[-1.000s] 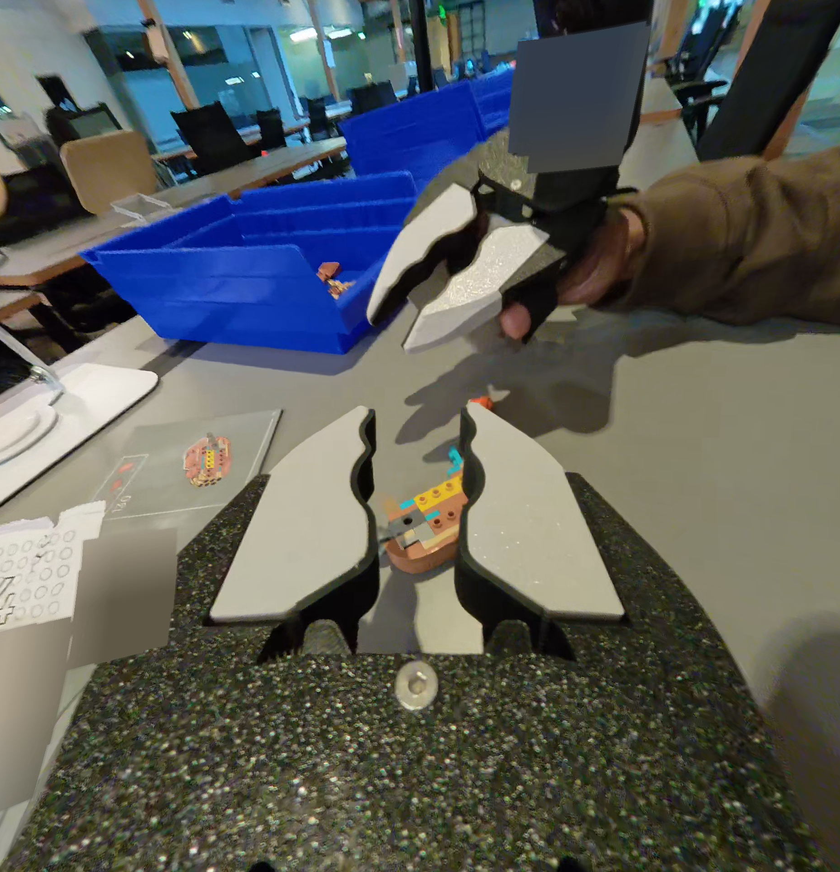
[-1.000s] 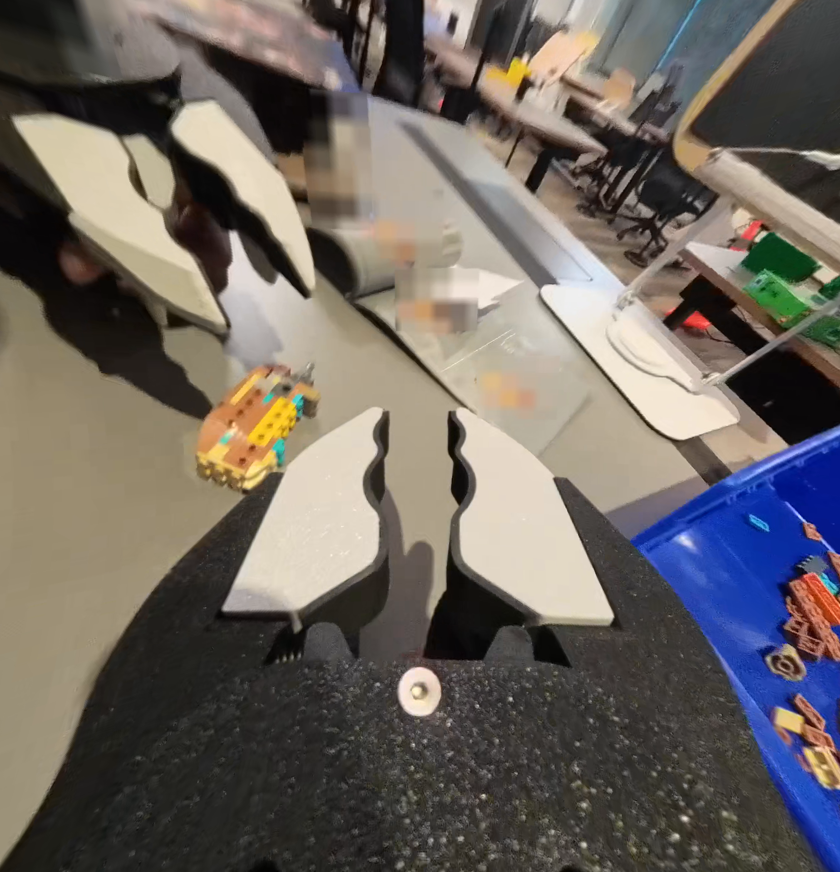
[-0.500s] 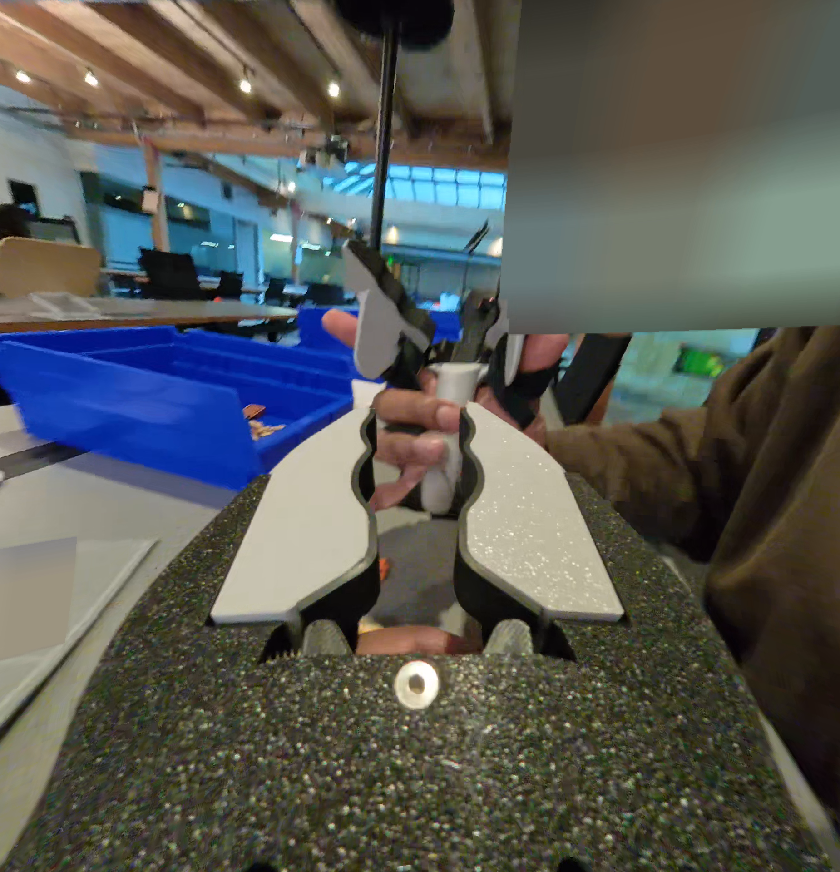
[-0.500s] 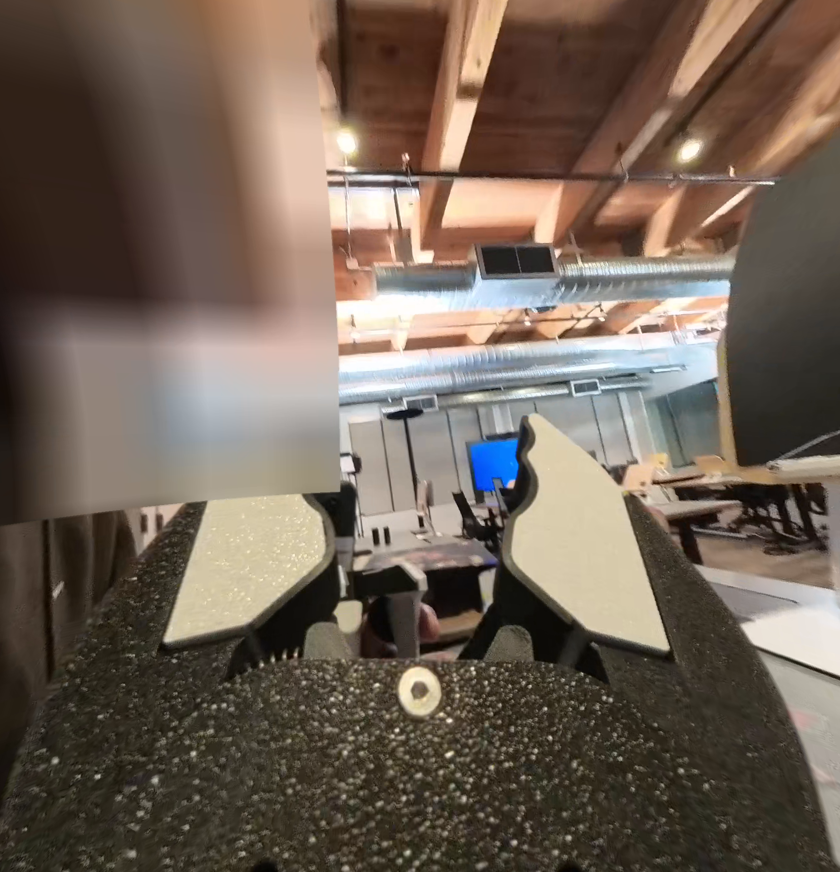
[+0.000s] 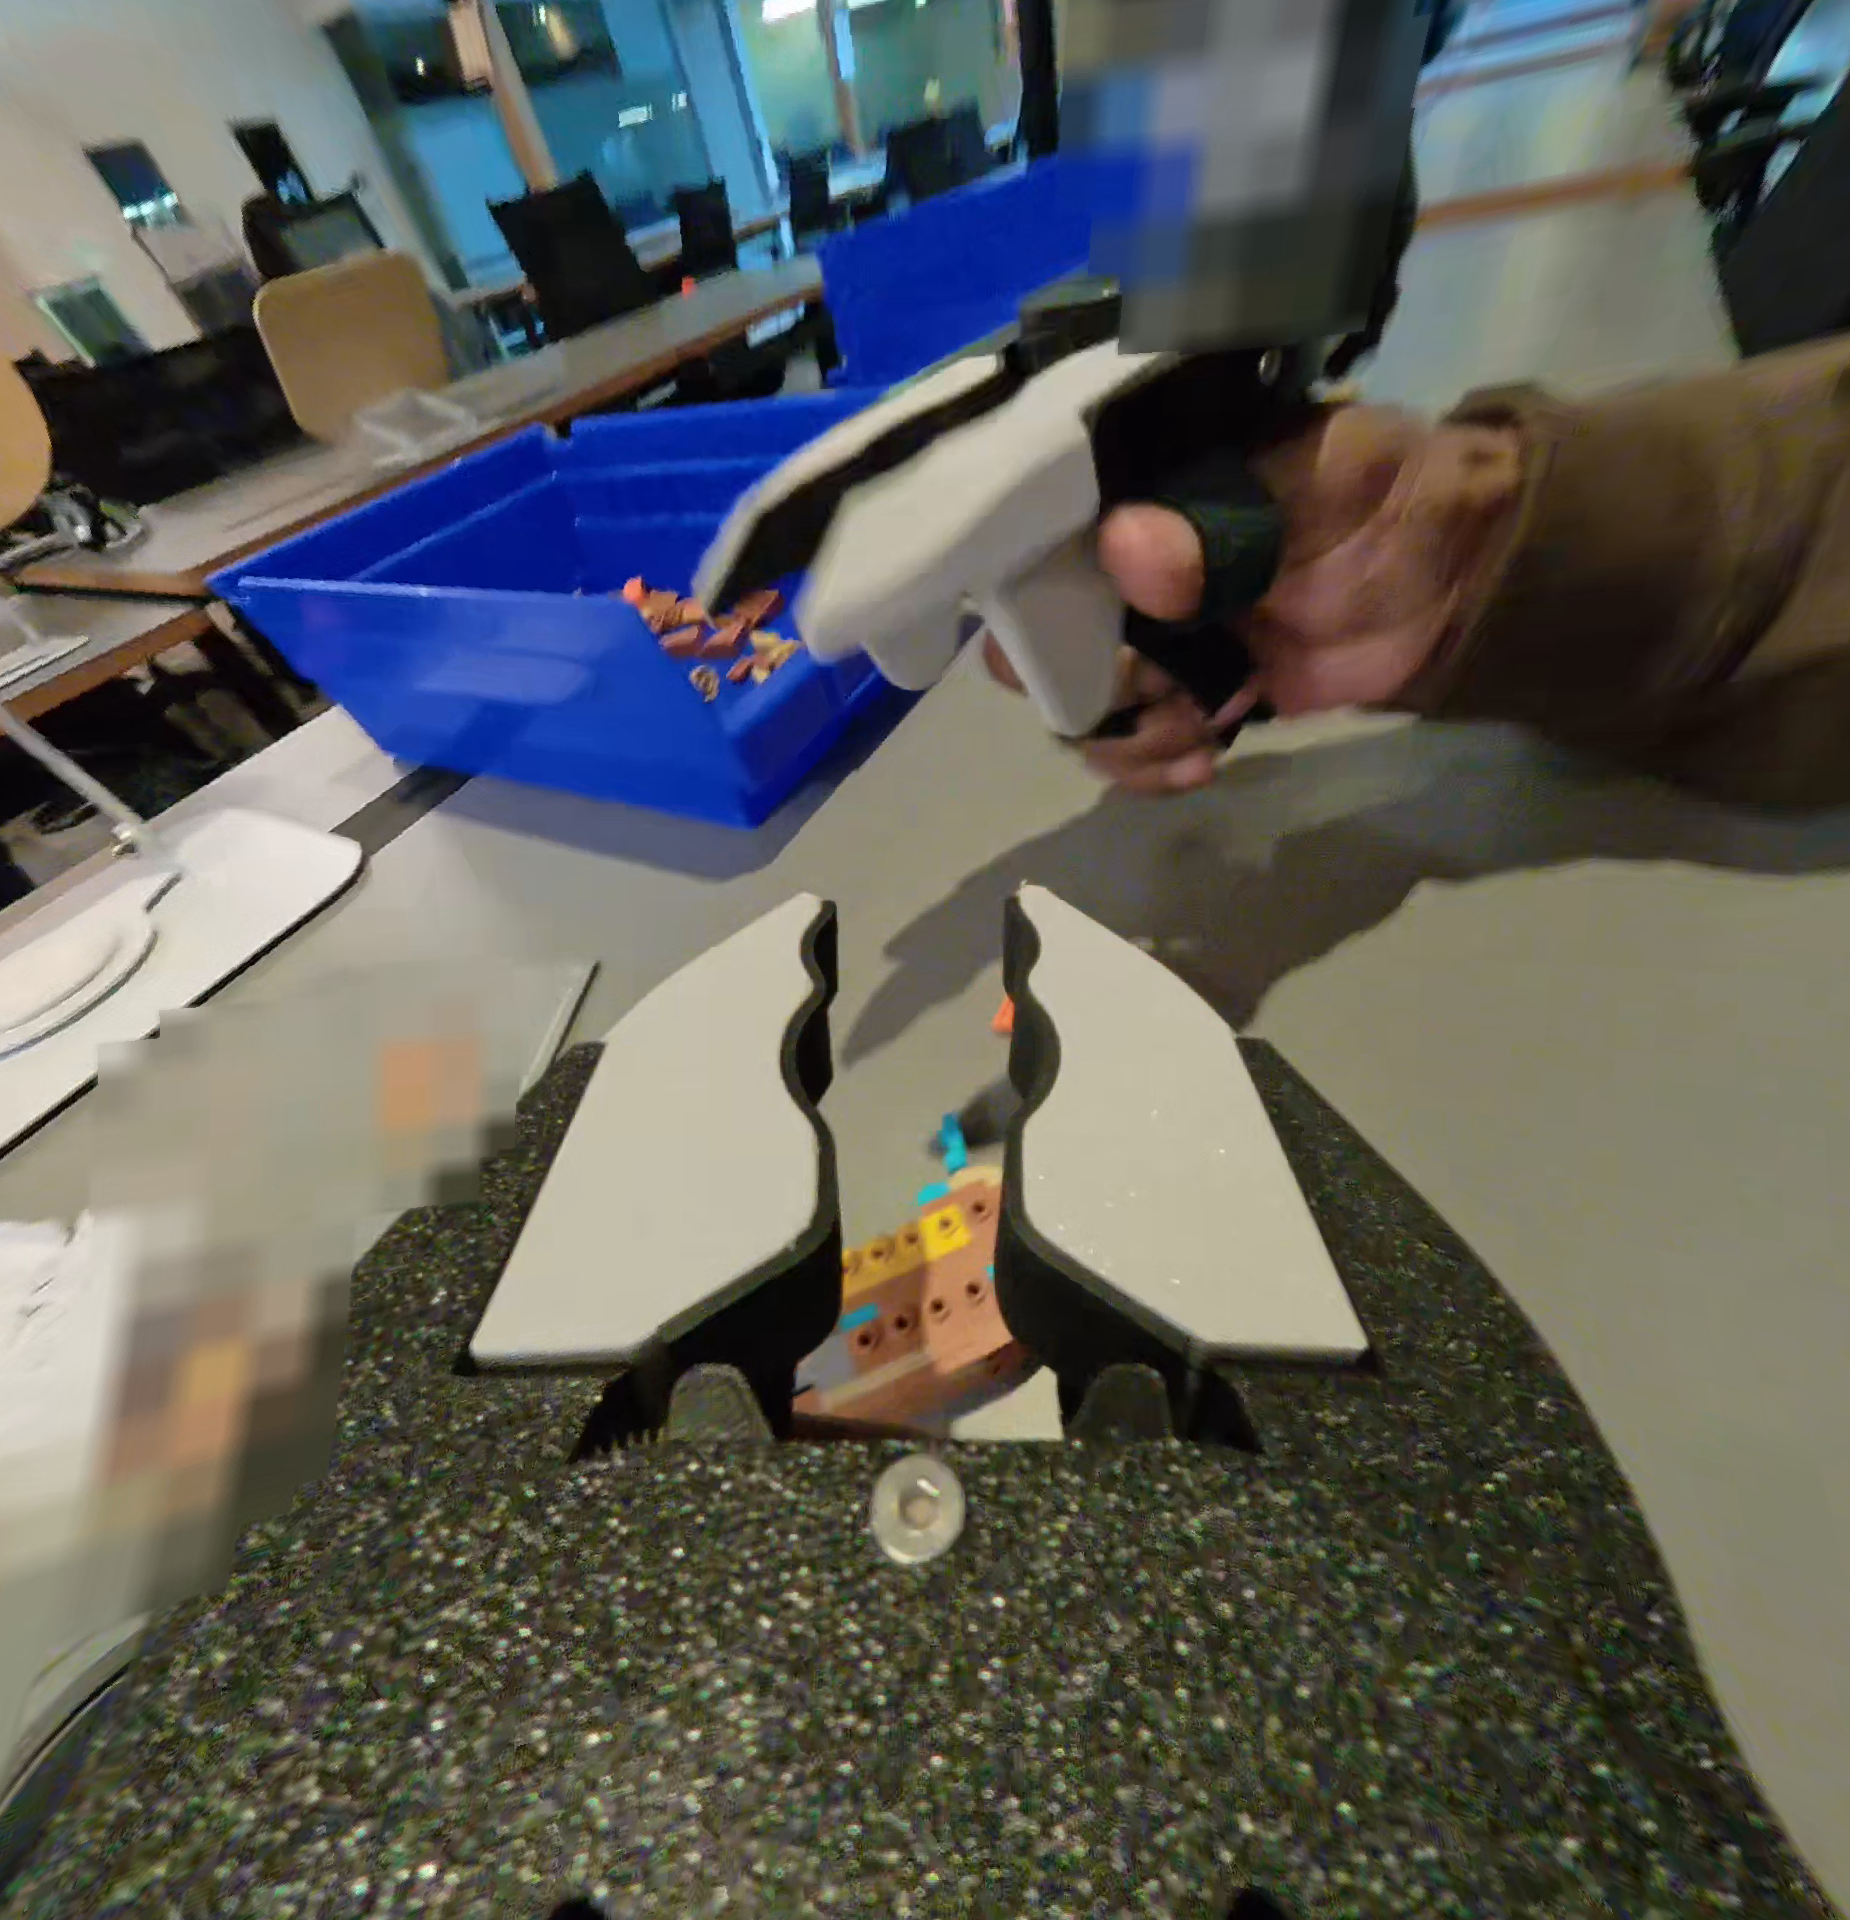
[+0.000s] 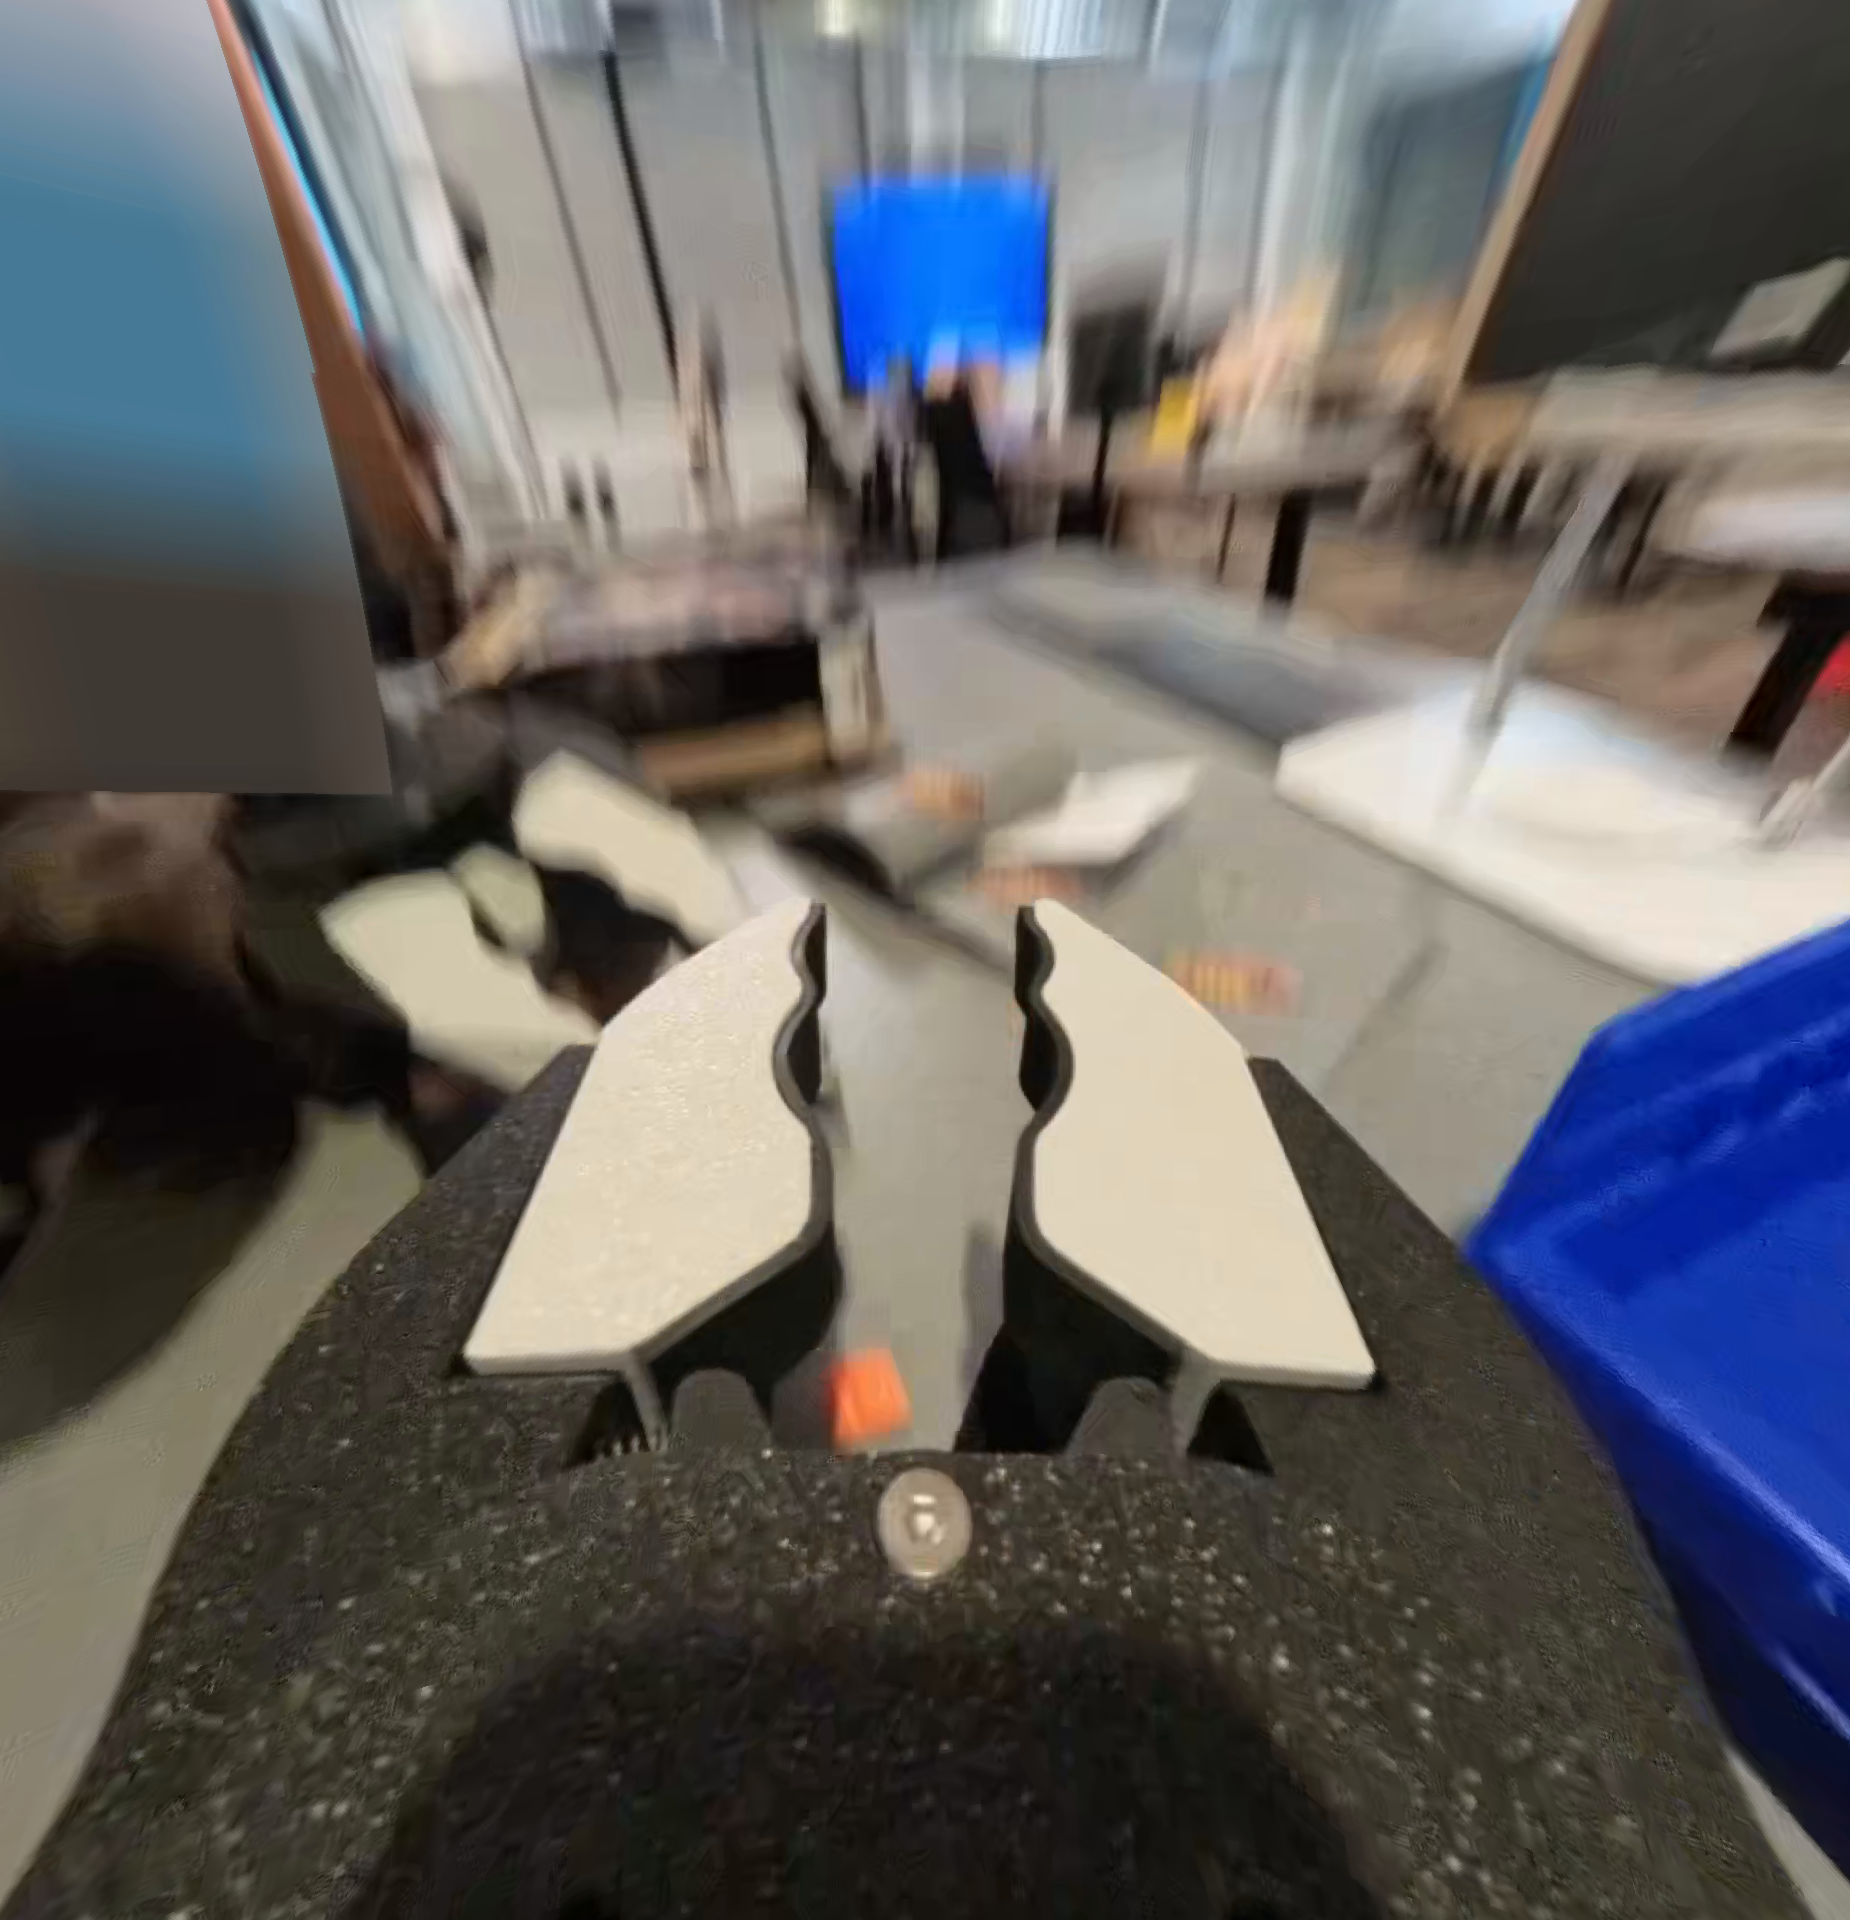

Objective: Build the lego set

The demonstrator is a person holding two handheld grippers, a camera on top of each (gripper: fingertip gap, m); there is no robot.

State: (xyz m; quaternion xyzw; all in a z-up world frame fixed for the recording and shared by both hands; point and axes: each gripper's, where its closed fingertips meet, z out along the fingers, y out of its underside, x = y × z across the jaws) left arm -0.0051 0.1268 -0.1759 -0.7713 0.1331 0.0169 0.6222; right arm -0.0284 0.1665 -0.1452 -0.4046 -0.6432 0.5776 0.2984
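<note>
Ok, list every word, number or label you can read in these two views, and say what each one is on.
White paper sheet: printed marks, too blurred to read.
Blue screen: motion-blurred, nothing legible.
Blue bin, lego model, left gripper, right gripper: no writing visible.
So nothing can be read.

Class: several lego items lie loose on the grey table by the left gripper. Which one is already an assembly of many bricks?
The brown, yellow and teal model, seen between the left gripper fingers. The small orange piece and the teal piece beyond it are single bits.

Probably an open-plan office: long desks (image 5: 630, 343), black chairs (image 5: 573, 249), a blue wall screen (image 6: 936, 281).
</note>
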